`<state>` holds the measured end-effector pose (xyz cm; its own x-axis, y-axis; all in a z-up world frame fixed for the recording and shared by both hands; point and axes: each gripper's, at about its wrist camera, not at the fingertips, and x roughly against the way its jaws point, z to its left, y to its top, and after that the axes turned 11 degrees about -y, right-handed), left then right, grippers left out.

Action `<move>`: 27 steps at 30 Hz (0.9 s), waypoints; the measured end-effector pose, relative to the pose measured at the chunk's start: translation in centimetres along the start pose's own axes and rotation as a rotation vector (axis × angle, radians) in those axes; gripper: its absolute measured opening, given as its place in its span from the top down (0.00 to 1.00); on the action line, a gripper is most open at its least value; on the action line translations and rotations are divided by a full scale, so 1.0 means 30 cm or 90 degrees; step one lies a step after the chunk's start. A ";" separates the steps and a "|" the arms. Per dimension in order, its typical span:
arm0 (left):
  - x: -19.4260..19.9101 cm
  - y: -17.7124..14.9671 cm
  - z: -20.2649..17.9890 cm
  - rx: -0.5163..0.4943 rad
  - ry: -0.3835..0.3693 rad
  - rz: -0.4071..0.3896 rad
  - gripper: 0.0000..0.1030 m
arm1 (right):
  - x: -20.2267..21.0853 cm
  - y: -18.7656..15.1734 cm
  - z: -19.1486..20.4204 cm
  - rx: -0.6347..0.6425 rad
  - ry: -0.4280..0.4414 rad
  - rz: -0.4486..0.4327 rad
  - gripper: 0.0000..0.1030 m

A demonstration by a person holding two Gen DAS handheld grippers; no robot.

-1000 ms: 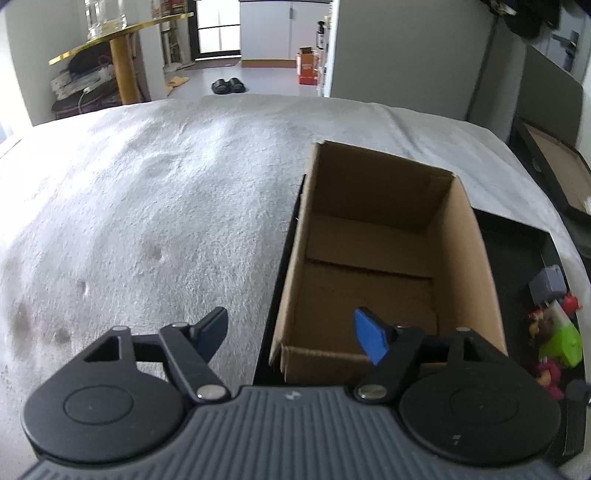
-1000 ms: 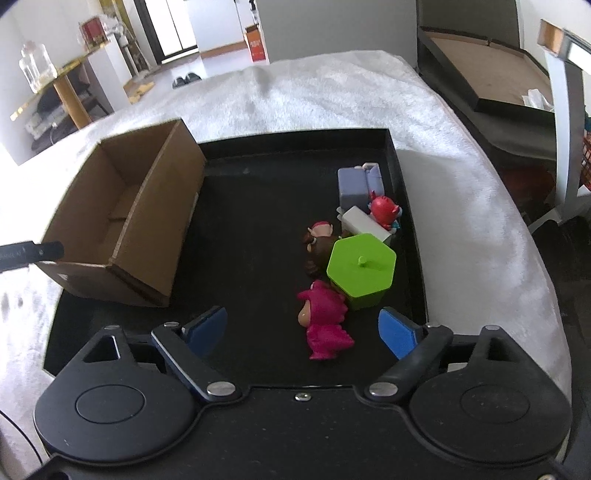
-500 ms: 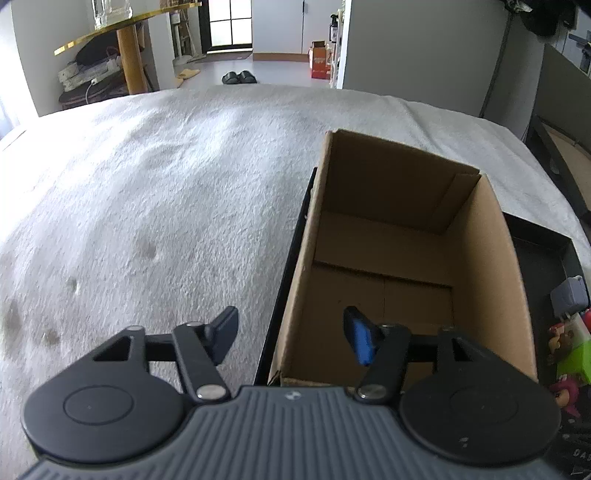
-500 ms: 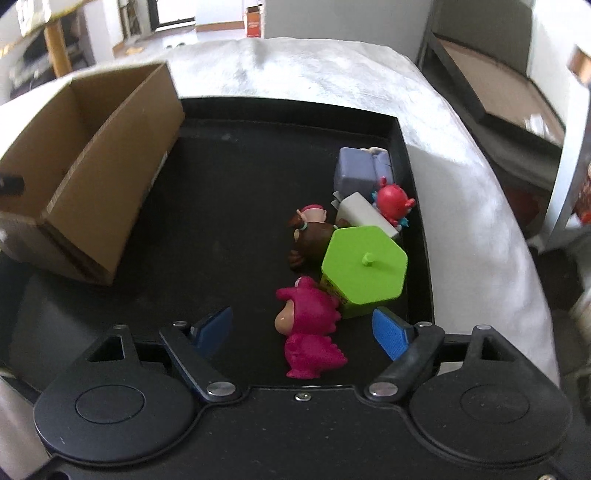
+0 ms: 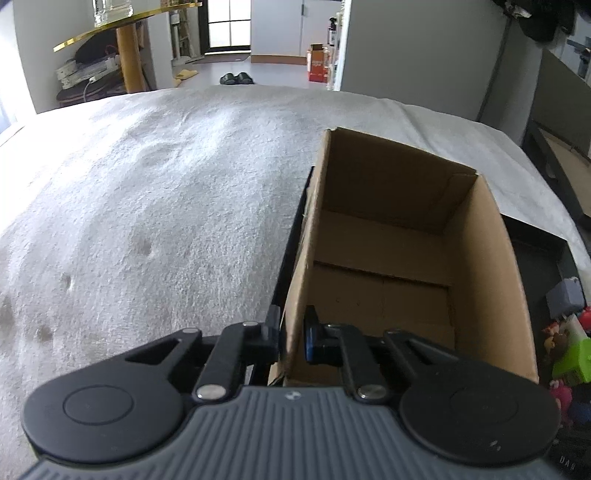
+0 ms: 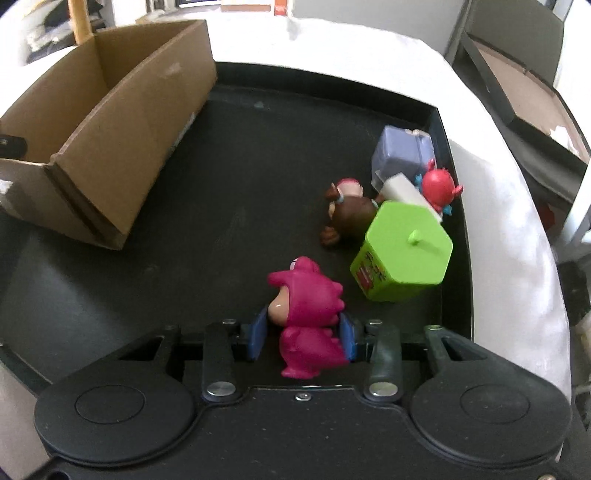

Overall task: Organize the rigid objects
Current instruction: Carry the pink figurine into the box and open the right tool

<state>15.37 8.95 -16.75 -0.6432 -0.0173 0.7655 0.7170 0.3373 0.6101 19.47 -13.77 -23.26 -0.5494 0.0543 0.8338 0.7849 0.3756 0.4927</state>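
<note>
An open, empty cardboard box (image 5: 406,295) stands on the left part of a black tray (image 6: 221,221). My left gripper (image 5: 291,334) is shut on the box's near left wall, one finger outside and one inside. In the right wrist view the box (image 6: 110,129) sits at the upper left. My right gripper (image 6: 303,332) is closing its jaws around a pink dinosaur figure (image 6: 306,302), with both blue pads against its sides. Beyond it lie a green hexagonal box (image 6: 402,251), a brown figure (image 6: 351,218), a red figure (image 6: 437,182), a white block (image 6: 402,190) and a lavender block (image 6: 402,151).
The tray rests on a white fuzzy cloth (image 5: 147,184) that covers the whole surface. The toys crowd the tray's right rim (image 6: 458,206). A dark framed board (image 6: 517,74) leans off to the right. A gold-topped table (image 5: 125,22) stands far behind.
The left gripper's jaws closed onto the box wall. The right gripper came down and forward over the pink figure, and its jaws closed in on it.
</note>
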 end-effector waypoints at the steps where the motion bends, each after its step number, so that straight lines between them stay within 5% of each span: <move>1: 0.003 -0.004 -0.001 -0.002 -0.003 0.001 0.90 | 0.007 0.001 -0.002 -0.004 0.006 -0.001 0.62; 27: 0.092 -0.104 0.006 -0.021 -0.025 0.019 0.90 | 0.185 0.091 0.022 -0.022 0.094 -0.110 0.62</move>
<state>11.32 8.02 -16.57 -0.6313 0.0296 0.7749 0.7437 0.3063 0.5942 18.37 -11.84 -17.43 -0.6308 -0.1452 0.7622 0.6933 0.3356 0.6377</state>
